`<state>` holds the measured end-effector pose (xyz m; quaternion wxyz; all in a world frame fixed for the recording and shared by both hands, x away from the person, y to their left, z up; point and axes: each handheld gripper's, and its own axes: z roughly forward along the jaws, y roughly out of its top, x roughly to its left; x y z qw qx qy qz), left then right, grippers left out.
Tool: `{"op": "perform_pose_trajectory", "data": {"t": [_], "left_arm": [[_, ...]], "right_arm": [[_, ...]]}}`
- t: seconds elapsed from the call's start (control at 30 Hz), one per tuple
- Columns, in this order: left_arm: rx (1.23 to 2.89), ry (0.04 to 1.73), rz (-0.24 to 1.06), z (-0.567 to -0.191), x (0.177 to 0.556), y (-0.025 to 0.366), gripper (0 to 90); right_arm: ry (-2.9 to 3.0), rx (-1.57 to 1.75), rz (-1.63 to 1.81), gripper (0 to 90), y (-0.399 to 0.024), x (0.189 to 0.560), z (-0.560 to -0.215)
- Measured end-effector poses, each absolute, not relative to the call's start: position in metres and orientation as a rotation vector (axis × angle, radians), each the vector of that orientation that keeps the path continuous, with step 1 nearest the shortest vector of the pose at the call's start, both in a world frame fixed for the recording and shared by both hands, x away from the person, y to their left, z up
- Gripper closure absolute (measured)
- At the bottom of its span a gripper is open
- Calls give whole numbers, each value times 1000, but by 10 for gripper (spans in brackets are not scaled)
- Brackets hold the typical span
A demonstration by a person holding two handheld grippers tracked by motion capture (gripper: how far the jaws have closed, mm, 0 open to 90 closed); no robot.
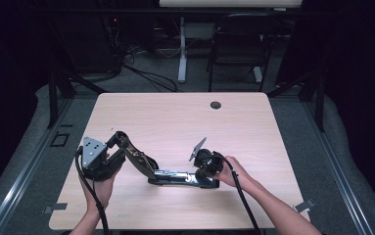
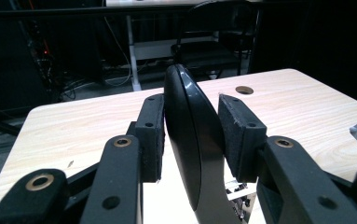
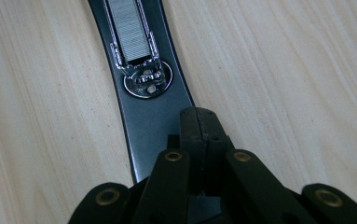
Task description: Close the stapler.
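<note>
Stapler (image 1: pixel 175 174) opened; staple strip (image 3: pixel 130 28) visible from right claw (image 3: pixel 203 122).

The setting is a recording lab or test studio, not a home or shop. Indicators:

- A single light wood-grain table (image 1: pixel 175 112) stands isolated at the centre, with a round cable grommet hole (image 1: pixel 216 105) near its far edge.
- Black curtains or dark panels (image 1: pixel 356 58) enclose the area on both sides.
- Black metal frame struts (image 1: pixel 58 93) brace the enclosure to the left and right of the table.
- Loose cables (image 1: pixel 146 76) run across the grey carpeted floor (image 1: pixel 28 147) behind the table.
- A black chair (image 1: pixel 239 46) and the white leg of a second desk (image 1: pixel 182 49) stand in the background.
- Small red indicator lights glow on dark equipment (image 1: pixel 114 22) at the far left.
</note>
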<state>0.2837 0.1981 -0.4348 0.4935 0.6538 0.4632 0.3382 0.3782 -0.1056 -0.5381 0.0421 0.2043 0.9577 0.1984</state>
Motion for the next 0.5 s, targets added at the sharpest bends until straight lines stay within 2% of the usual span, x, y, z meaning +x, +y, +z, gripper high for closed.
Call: {"op": "perform_pose_trajectory", "data": {"t": [0.5], "left_arm": [[1605, 1065, 828, -432, 282, 183, 632]], "right_arm": [[2952, 652, 581, 900, -104, 381, -537]]}}
